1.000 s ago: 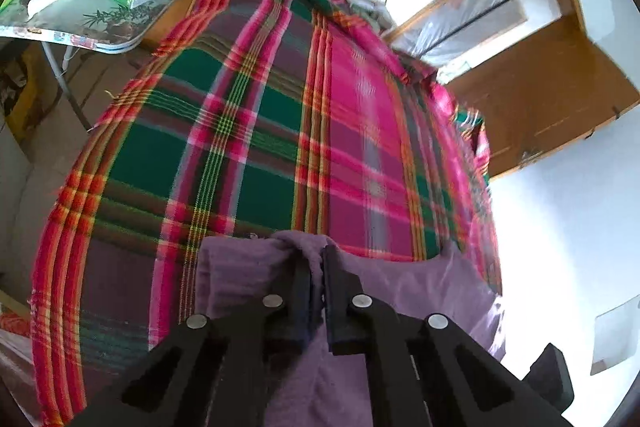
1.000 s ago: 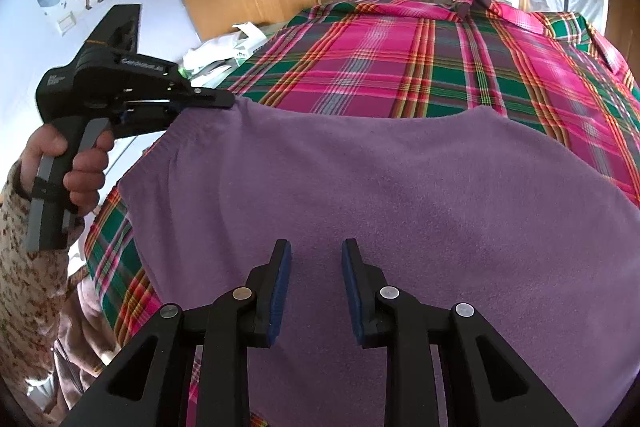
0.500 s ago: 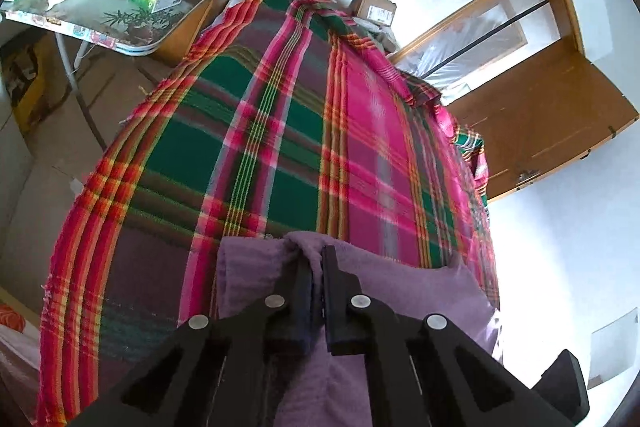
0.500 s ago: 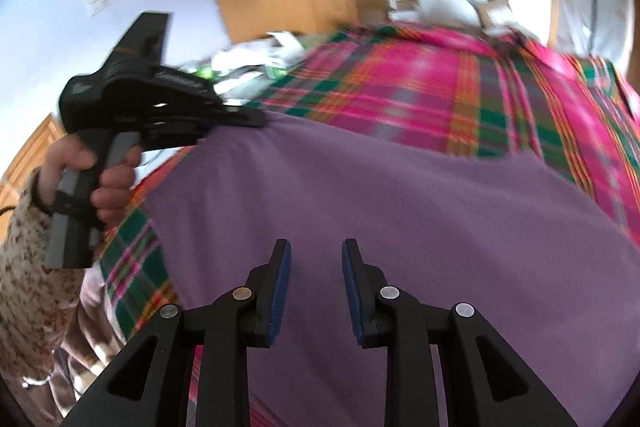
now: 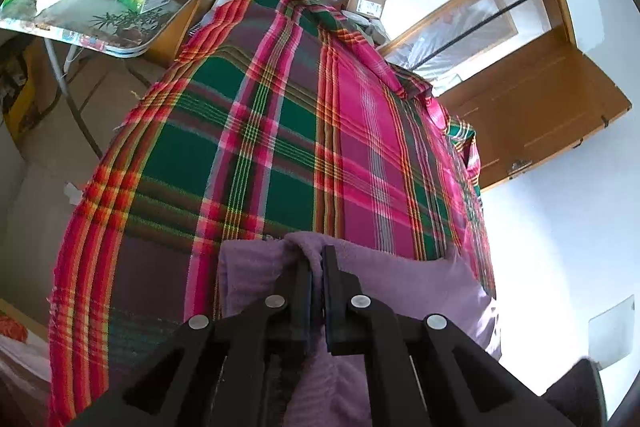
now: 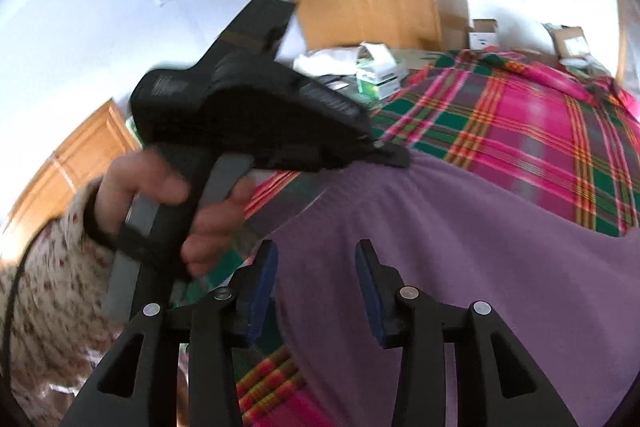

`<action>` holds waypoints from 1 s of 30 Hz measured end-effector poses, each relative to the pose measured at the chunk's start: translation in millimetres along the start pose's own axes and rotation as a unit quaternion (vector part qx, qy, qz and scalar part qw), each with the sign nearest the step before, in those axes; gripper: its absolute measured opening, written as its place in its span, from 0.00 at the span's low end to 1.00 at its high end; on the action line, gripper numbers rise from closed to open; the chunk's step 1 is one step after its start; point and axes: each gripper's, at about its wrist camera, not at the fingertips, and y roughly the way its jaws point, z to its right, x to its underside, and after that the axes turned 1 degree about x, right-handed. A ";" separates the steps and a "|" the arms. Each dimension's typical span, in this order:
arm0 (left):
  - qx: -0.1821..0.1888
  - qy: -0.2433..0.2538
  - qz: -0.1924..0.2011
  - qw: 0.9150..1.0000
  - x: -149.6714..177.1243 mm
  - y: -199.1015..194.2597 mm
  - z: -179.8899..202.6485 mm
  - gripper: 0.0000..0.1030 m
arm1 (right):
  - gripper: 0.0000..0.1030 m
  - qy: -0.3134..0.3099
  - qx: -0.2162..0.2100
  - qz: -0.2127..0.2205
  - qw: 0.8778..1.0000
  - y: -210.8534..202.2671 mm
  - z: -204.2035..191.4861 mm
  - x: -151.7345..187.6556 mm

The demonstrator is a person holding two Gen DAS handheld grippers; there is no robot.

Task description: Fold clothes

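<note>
A fold of the purple fleece garment is clamped between the closed jaws of the left gripper. The right gripper is held above the garment with its jaws wide apart, over the pink-and-green plaid cloth.

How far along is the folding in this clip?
Early. Done: the purple garment lies spread on the plaid cloth. In hand: the left gripper is shut on a garment corner; the right gripper is open above it. No completed fold shows; all remain.

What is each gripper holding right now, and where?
Left gripper: shut on the purple garment, pinching a bunched corner. Right gripper: open, holding nothing.
</note>
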 end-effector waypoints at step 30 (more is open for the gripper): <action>0.002 -0.009 0.004 1.000 6.3 2.6 -13.3 0.04 | 0.09 -0.038 0.048 -0.029 0.998 28.7 -31.0 4.3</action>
